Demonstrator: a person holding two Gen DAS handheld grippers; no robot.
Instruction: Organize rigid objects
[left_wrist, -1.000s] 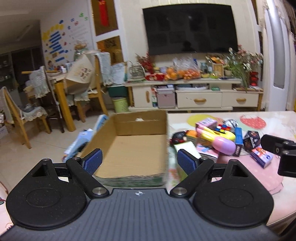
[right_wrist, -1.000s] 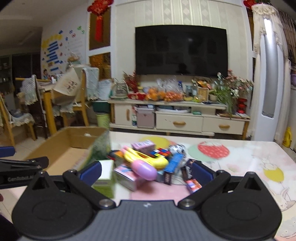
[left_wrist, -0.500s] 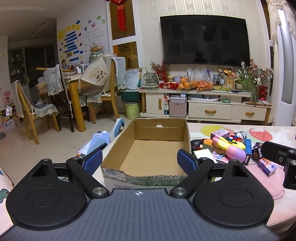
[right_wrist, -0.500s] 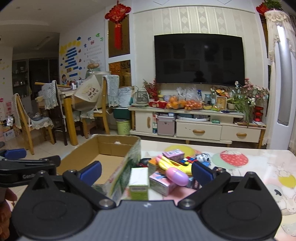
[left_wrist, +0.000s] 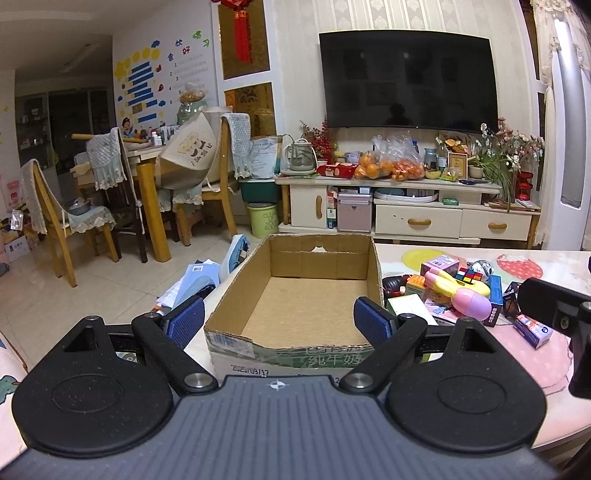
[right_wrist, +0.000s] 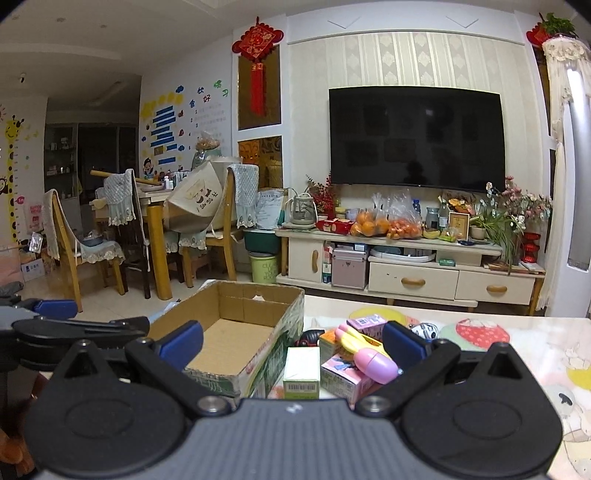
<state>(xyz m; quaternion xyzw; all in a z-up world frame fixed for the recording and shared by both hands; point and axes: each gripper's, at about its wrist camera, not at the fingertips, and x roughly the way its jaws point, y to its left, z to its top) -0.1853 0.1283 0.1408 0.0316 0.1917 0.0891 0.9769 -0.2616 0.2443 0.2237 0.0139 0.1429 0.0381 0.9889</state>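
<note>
Left gripper (left_wrist: 279, 321): jaws wide apart, nothing between them, aimed straight into the cardboard box (left_wrist: 236, 280). Right gripper (right_wrist: 291, 341): likewise spread and empty, aimed at the toy pile, with the green-and-white carton (right_wrist: 301, 373) just ahead between its fingers.

Change over the last second: both views have pulled back and risen. The box and pile sat closer and blurred a second ago; they are now sharp and framed whole. Both grippers were open then too. Judgement: this is a settle-and-survey pose before the first pick; no object has been moved yet.

Cardboard box: shallow, open-topped, torn front rim, printed green band on the outer wall, floor bare. It sits at the left end of the table (right_wrist: 554, 347), near the edge.

Pile, just right of the box, items touching or overlapping: pink egg-shaped toy (right_wrist: 375, 363) lying on a pink box (right_wrist: 338, 374), yellow toy (left_wrist: 448, 282), puzzle cube (left_wrist: 467, 275), blue box (left_wrist: 495, 299), a small carton (left_wrist: 533, 330) set slightly apart nearer the right gripper's side.

Nearest candidate for the right gripper: the green-and-white carton, upright, flat-sided.
</note>
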